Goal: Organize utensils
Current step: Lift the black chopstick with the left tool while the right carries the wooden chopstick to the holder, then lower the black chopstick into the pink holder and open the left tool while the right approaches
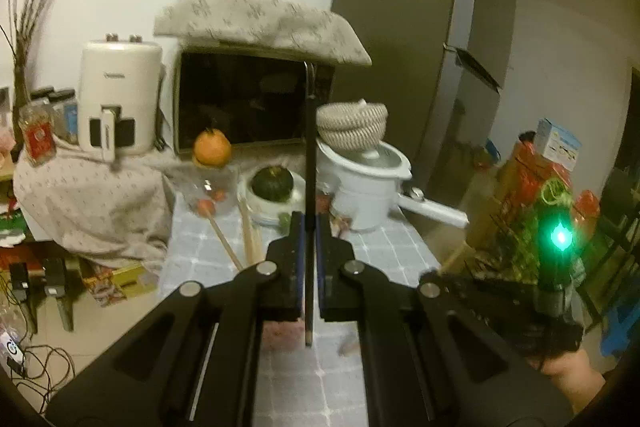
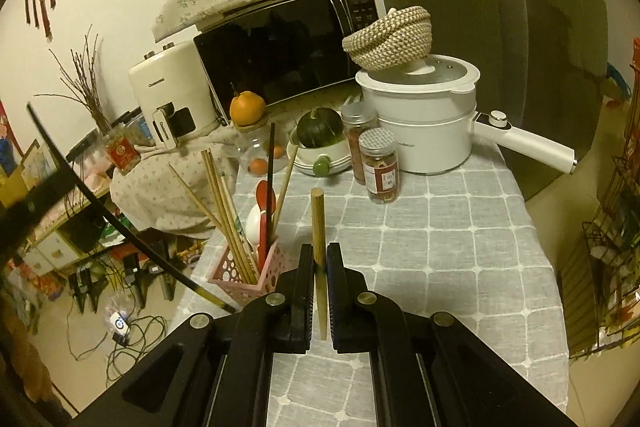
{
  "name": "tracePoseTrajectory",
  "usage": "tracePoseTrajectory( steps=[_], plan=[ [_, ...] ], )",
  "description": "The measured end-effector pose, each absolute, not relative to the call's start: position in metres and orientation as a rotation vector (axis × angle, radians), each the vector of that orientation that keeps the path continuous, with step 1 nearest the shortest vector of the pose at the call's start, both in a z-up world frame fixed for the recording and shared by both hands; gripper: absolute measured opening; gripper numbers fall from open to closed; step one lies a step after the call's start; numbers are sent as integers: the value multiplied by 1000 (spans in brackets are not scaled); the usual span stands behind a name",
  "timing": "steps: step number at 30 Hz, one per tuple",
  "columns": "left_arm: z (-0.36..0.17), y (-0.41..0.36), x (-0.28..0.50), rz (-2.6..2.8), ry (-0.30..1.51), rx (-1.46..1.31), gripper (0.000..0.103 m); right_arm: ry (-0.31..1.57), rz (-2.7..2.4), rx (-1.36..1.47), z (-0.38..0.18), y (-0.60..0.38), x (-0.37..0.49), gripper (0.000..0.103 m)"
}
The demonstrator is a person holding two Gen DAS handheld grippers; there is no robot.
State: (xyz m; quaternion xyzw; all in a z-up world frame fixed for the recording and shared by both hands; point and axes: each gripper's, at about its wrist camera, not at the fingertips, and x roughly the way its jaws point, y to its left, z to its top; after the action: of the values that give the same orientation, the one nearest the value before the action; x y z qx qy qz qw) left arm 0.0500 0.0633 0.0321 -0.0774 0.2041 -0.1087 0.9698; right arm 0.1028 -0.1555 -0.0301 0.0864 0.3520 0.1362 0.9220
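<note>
My left gripper [image 1: 308,223] is shut on a black chopstick [image 1: 310,163] that stands upright between the pads, above the table; that chopstick also crosses the left of the right wrist view [image 2: 120,227]. My right gripper [image 2: 319,255] is shut on a wooden chopstick [image 2: 318,223], held upright above the grey checked tablecloth [image 2: 440,247]. A pink perforated utensil holder [image 2: 256,279] stands at the table's left edge, left of my right gripper. It holds several wooden chopsticks [image 2: 224,211], a black chopstick, a red spoon [image 2: 265,211] and a white spoon.
At the back stand a white electric pot [image 2: 432,123] with a woven basket [image 2: 390,39] on its lid, two spice jars [image 2: 380,167], a green squash in a bowl [image 2: 320,135], a jar topped by an orange [image 2: 248,107], a microwave [image 2: 288,51] and an air fryer [image 2: 172,95].
</note>
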Motion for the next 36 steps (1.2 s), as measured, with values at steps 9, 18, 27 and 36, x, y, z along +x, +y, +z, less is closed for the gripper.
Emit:
tracePoseTrajectory(
  steps=[9,18,27,36],
  plan=[
    [28,67,70,-163,359,-151,6,736,277,167,-36,-151,102,6],
    [10,50,91,-141,354,-84,6,746,277,153,-40,-149,103,6],
    [-24,54,122,-134,509,-119,6,741,277,152,-39,-149,104,6],
    [-48,59,142,-142,609,-166,6,685,322,154,-12,-142,99,6]
  ],
)
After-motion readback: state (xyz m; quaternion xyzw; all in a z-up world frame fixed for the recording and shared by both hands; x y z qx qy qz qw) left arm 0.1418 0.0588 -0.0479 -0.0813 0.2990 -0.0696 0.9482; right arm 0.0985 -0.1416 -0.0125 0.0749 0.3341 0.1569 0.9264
